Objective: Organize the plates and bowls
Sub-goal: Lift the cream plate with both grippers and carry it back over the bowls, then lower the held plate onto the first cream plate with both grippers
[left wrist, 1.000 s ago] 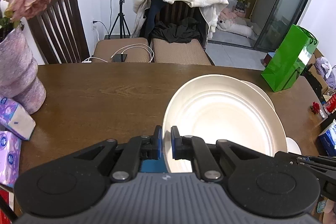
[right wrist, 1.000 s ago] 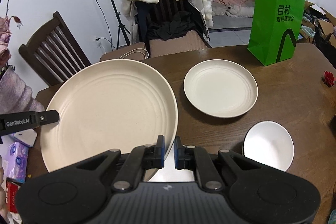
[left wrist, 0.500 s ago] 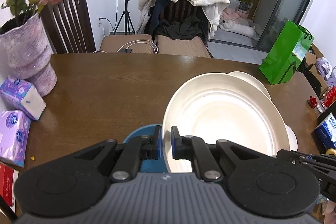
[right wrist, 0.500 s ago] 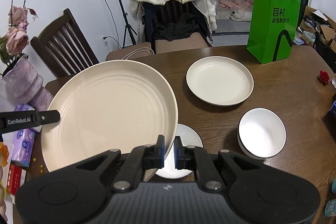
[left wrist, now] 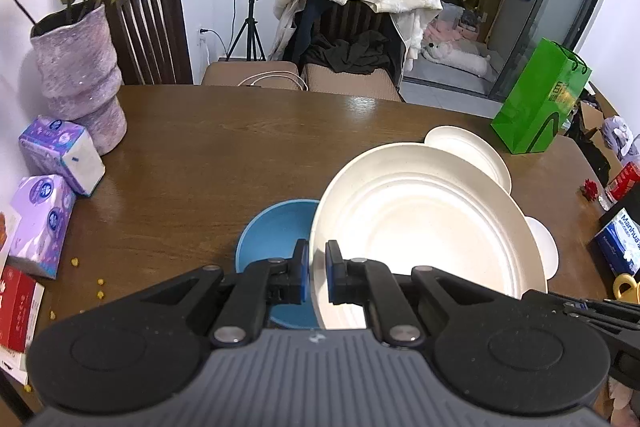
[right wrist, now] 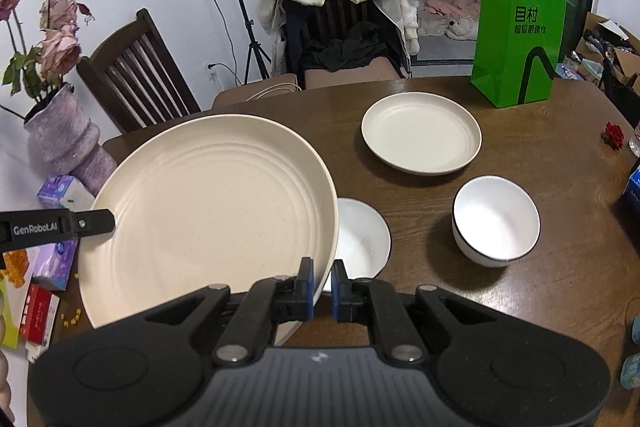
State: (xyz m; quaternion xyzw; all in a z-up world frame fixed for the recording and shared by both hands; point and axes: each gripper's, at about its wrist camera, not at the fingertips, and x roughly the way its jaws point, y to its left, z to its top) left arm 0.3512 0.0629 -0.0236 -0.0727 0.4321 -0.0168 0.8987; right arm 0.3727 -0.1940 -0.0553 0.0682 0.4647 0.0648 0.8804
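A large cream plate (left wrist: 424, 227) (right wrist: 208, 211) is held above the brown table by both grippers. My left gripper (left wrist: 317, 267) is shut on its left rim; my right gripper (right wrist: 322, 287) is shut on its right rim. A blue bowl (left wrist: 272, 239) sits on the table under the plate's left edge. A smaller cream plate (right wrist: 420, 139) (left wrist: 476, 151) lies farther back. A white bowl with a dark rim (right wrist: 496, 223) stands at the right. Another white bowl (right wrist: 362, 239) shows partly from under the large plate.
A purple vase with pink roses (left wrist: 80, 75) and tissue packs (left wrist: 60, 155) stand at the table's left. A green paper bag (right wrist: 520, 35) stands at the back right. Chairs (right wrist: 136, 75) line the far edge. A blue box (left wrist: 620, 247) lies at the right edge.
Both grippers have risen and pulled back with the large plate. The blue bowl and both white bowls have come into view beneath it.
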